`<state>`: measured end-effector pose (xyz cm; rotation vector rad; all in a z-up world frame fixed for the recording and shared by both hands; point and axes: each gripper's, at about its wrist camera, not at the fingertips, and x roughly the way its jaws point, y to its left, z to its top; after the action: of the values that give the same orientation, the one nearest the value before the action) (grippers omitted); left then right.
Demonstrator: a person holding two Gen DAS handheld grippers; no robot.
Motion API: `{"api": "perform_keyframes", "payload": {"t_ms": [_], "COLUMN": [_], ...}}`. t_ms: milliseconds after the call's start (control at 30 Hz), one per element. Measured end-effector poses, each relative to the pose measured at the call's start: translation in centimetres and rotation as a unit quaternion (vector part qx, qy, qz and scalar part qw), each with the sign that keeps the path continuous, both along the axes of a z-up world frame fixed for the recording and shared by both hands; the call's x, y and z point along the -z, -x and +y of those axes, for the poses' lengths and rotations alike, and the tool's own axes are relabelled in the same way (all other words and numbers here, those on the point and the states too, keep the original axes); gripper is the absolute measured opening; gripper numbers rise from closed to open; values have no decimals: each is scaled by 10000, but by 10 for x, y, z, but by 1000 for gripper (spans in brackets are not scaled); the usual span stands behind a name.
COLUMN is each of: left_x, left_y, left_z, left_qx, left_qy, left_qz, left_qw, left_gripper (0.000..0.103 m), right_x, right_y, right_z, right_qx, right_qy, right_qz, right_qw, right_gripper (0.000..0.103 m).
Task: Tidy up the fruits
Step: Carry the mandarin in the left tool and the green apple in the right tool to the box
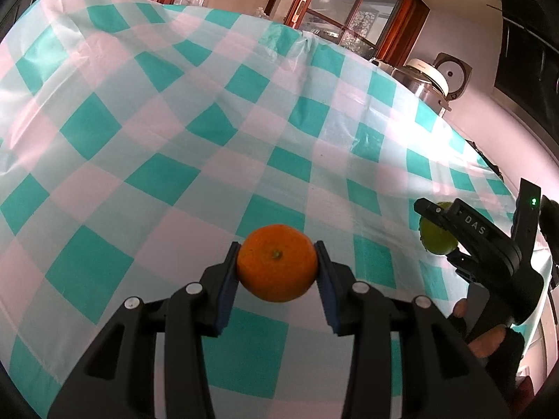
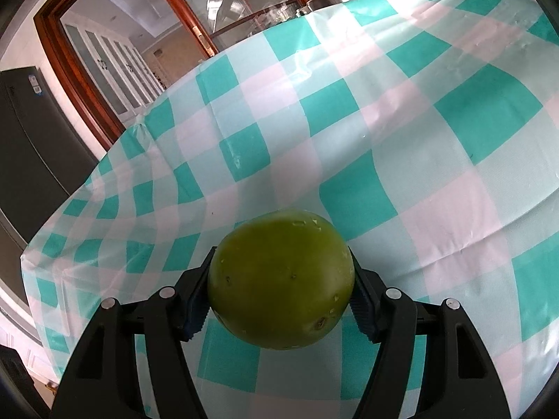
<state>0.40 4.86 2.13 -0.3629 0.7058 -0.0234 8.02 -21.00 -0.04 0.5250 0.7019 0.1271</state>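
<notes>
My left gripper [image 1: 277,262] is shut on an orange tangerine [image 1: 277,262], stem end facing the camera, held above the checked tablecloth [image 1: 174,122]. My right gripper [image 2: 281,289] is shut on a round green fruit [image 2: 281,284] with small blemishes, also held above the cloth [image 2: 384,122]. In the left wrist view the right gripper [image 1: 440,234] shows at the right edge with the green fruit [image 1: 431,241] between its fingers and a hand on its handle.
The table is covered by a teal, pink and white checked plastic cloth. A steel pot with a white lid [image 1: 424,76] stands beyond the table's far edge. A wood-framed glass door [image 2: 139,35] and a dark fridge [image 2: 31,132] lie behind.
</notes>
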Motion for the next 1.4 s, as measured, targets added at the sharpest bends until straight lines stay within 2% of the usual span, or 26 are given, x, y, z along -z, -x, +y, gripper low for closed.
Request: {"api": "perform_keyframes", "payload": {"t_ms": [67,200,367,600,733,900,1033,1100,1233,1333,1400], "left_x": [-1,-1,-2,-2,-4,-6,4,7,2,-3,-3], "left_y": [2,16,53,90,106,132,164,185,241,288,317], "left_z": [1,3,1,7,7,20,47,63,107,147,173], "left_qx": [-21,-127,-129,-227,-183,-179,-394,-494,-923,-1425,-1783], "left_qy": [-15,-46,-80,-74,-147,120,386,580,573,464,348], "left_qz": [12,55,42,43,-31,-177,-90,-90,-264,-447,-477], "left_qw": [10000,9999,9999,9997,9997,9996,9984,9970,9937,9877,9822], "left_gripper": [42,42,42,42,42,42,42,42,42,42,42], "right_x": [3,-2,-3,-12,-14,-19,-24,-26,-30,-34,-38], "right_y": [11,51,102,166,185,205,222,233,253,275,293], "right_z": [0,8,16,45,54,72,88,103,138,172,197], "right_qx": [-148,-241,-370,-921,-1127,-1494,-1816,-2072,-2668,-3225,-3652], "right_qy": [-271,-198,-263,284,373,616,572,619,743,929,1069], "right_qz": [85,7,57,-156,-173,-345,-483,-547,-627,-775,-910], "right_qw": [9995,9995,9990,9952,9928,9862,9805,9748,9588,9388,9203], "right_gripper": [66,66,66,66,66,66,66,66,66,66,66]}}
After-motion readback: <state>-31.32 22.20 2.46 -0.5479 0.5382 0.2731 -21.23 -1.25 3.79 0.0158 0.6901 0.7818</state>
